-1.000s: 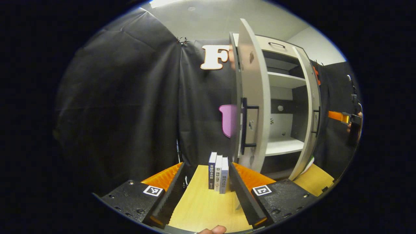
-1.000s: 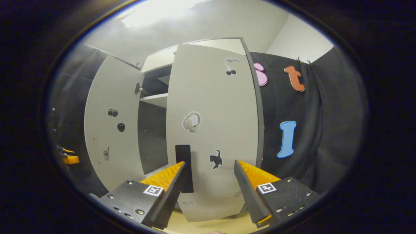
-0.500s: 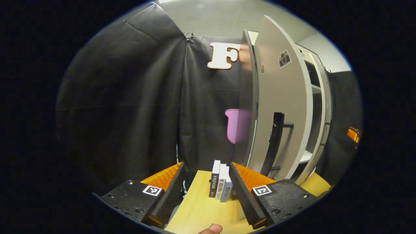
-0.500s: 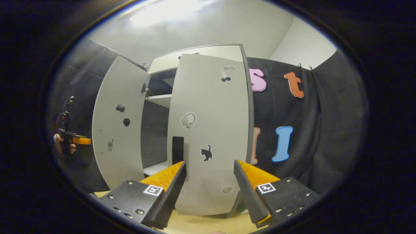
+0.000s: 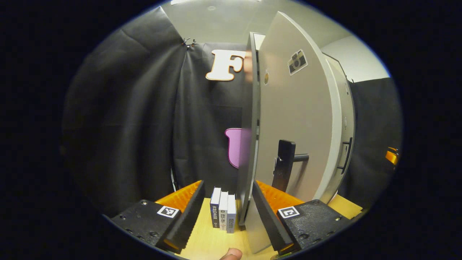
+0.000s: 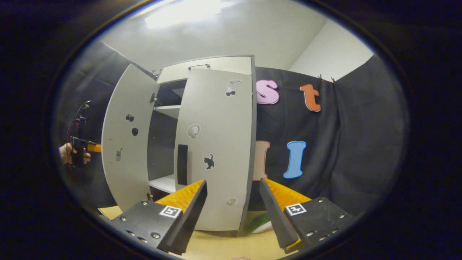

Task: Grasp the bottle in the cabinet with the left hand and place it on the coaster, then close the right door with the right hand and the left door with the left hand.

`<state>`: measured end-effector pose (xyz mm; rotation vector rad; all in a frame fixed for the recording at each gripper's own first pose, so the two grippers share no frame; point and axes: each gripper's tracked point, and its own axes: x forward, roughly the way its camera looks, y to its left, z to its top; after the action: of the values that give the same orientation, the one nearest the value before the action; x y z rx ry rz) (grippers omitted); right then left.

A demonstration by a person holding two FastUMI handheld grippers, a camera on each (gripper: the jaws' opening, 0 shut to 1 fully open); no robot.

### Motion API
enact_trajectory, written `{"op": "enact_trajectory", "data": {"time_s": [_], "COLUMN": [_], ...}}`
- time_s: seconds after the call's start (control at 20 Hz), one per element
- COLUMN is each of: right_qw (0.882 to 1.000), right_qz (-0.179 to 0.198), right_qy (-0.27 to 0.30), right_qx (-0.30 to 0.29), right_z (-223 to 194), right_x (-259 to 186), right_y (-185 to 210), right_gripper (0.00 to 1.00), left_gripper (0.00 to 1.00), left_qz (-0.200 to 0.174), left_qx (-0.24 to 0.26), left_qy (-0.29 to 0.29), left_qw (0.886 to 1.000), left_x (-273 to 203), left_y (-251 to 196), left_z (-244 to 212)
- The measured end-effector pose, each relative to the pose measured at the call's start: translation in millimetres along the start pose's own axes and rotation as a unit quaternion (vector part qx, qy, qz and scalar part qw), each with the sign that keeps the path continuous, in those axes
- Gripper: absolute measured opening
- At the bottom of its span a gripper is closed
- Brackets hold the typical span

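Cabinet doors stand at different angles: in the right gripper view the right door point(image 6: 216, 144) is almost shut against the cabinet point(image 6: 209, 68), while the left door point(image 6: 126, 137) is swung wide open, showing a white shelf point(image 6: 168, 110) and dark insides between them. The right gripper point(image 6: 232, 202) hangs in front of the right door with its fingers spread and nothing between them. Off to that view's left edge, a hand point(image 6: 66, 153) holds the left gripper point(image 6: 94, 147) just beside the outer face of the left door. In the left gripper view the left gripper point(image 5: 226, 206) has its fingers apart, holding nothing, and the left door point(image 5: 292, 126) with its dark handle point(image 5: 285, 164) stands edge-on close ahead. Three books point(image 5: 223, 211) stand upright on the wooden table point(image 5: 205, 242) between the fingers' line of sight. Where the bottle is I cannot tell.
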<state>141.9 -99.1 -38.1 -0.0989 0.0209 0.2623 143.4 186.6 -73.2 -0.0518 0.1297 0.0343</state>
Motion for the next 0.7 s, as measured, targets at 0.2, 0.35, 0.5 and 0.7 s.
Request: {"op": "enact_trajectory", "data": {"time_s": [0.2, 0.35, 0.5, 0.7], "right_qw": [1.000, 0.999, 0.999, 1.000], "right_qz": [-0.011, -0.017, -0.022, -0.018], "right_qy": [0.019, 0.027, 0.027, 0.025], "right_qx": [-0.006, -0.009, -0.007, -0.006], "right_z": [-14, -16, -13, -6], "right_x": [-18, -24, -24, -25], "right_y": [-9, -16, -19, -18], "right_gripper": [0.89, 0.85, 0.89, 0.89], "left_gripper": [0.85, 0.85, 0.85, 0.85], "left_qz": [-0.034, -0.034, -0.019, -0.007], "left_qx": [0.002, 0.018, 0.016, -0.006], "left_qy": [0.003, 0.003, 0.004, 0.016], "left_qw": [0.999, 0.999, 1.000, 1.000], "left_x": [4, 6, 9, 17], "left_y": [-39, -53, -52, -53], "left_z": [-1, -1, -4, -8]}}
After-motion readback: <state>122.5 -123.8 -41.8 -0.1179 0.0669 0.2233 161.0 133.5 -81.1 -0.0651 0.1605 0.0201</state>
